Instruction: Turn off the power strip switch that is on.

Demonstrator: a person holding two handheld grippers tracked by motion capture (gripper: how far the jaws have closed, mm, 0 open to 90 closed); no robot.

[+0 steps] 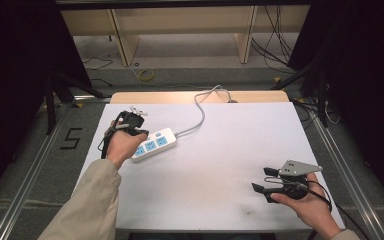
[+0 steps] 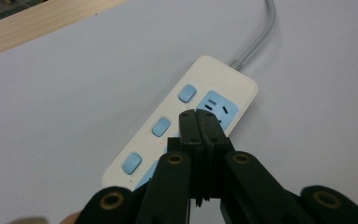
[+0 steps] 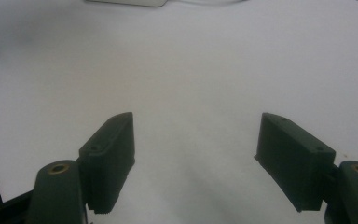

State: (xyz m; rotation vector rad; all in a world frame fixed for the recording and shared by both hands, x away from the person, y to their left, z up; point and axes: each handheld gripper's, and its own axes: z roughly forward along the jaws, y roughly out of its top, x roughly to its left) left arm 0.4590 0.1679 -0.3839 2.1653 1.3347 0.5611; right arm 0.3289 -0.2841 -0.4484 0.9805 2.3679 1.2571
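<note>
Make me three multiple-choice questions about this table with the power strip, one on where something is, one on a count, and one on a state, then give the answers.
1. Where does the power strip lie on the white table?
A. Toward its left side, by the left tongs
B. Toward its right side, under the right tongs
C. On the floor beyond the table

2. How many blue switch buttons does the left gripper view show along the strip?
A. One
B. Three
C. Six

3. How do the two pairs of tongs stand?
A. Both open
B. Left open, right shut
C. Left shut, right open

Answers:
1. A, since the high view has the strip beside the person's left hand.
2. B, as three blue buttons sit in a row along one edge.
3. C, because the left jaws meet over the strip with nothing between them, while the right jaws stand wide apart over bare table.
</note>
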